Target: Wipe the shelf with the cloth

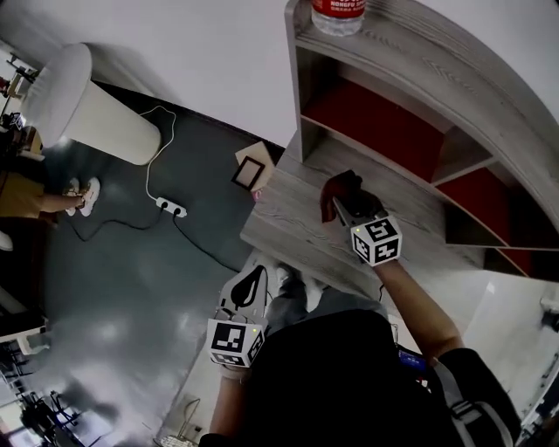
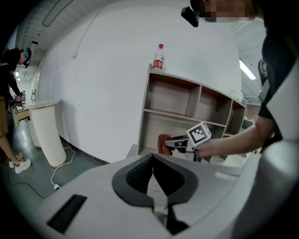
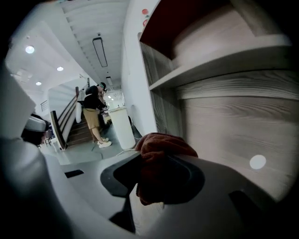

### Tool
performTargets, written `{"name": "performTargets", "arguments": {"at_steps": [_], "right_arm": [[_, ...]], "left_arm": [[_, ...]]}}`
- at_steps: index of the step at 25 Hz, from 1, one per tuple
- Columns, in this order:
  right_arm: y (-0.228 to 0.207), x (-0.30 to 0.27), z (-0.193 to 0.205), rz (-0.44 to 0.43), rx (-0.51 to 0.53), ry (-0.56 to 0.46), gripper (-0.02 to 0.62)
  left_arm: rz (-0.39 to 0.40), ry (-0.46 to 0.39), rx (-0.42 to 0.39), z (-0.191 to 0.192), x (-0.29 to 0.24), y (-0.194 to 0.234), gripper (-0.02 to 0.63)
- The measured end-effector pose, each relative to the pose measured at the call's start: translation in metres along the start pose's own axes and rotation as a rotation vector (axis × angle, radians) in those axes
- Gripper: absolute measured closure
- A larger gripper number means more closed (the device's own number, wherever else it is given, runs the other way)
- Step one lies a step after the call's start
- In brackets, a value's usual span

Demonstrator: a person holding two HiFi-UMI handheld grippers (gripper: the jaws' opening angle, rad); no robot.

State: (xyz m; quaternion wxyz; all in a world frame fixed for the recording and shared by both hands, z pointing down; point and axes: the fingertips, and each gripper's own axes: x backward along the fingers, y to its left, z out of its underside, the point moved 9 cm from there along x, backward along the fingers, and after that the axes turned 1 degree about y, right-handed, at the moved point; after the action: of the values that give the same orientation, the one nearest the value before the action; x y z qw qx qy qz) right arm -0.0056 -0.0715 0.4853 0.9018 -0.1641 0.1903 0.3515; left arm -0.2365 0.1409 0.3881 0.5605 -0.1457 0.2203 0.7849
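Only right gripper view shows tongs (image 3: 161, 163) clamping cloth (image 3: 163, 144).

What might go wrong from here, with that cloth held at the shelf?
1. The cloth is a bunched wad in the right hand-held gripper. It may slip out, or the hard jaws may scrape the shelf.
2. A bottle stands near one end of the top board. A knock to the shelf might topple it.
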Motion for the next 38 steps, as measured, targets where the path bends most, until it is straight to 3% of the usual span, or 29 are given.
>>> {"name": "performTargets", "arguments": {"at_steps": [8,17,21,26,32,38], "right_arm": [[-0.043,-0.118,0.016,0.165,0.045,0.087,0.485],[-0.086,-0.195,0.044,0.286,0.014,0.195,0.483],[-0.097,-0.21,0.049,0.311,-0.022,0.221,0.483],[-0.095,-0.222,0.055,0.326,0.012,0.262,0.483],[-0.1,-0.216,0.056,0.31,0.055,0.304,0.48],[-0.124,-0.187,0.071,0.335,0.002,0.328,0.479]], "left_arm": [[0.012,0.049,-0.02,0.002,-0.005,0.063,0.6],[0.017,0.121,-0.039,0.018,-0.004,0.088,0.6],[0.016,0.139,-0.034,0.023,-0.004,0.09,0.6],[0.014,0.151,-0.029,0.029,-0.004,0.086,0.6],[0.012,0.157,-0.031,0.031,-0.003,0.075,0.6],[0.016,0.159,-0.036,0.031,-0.007,0.053,0.6]]}}
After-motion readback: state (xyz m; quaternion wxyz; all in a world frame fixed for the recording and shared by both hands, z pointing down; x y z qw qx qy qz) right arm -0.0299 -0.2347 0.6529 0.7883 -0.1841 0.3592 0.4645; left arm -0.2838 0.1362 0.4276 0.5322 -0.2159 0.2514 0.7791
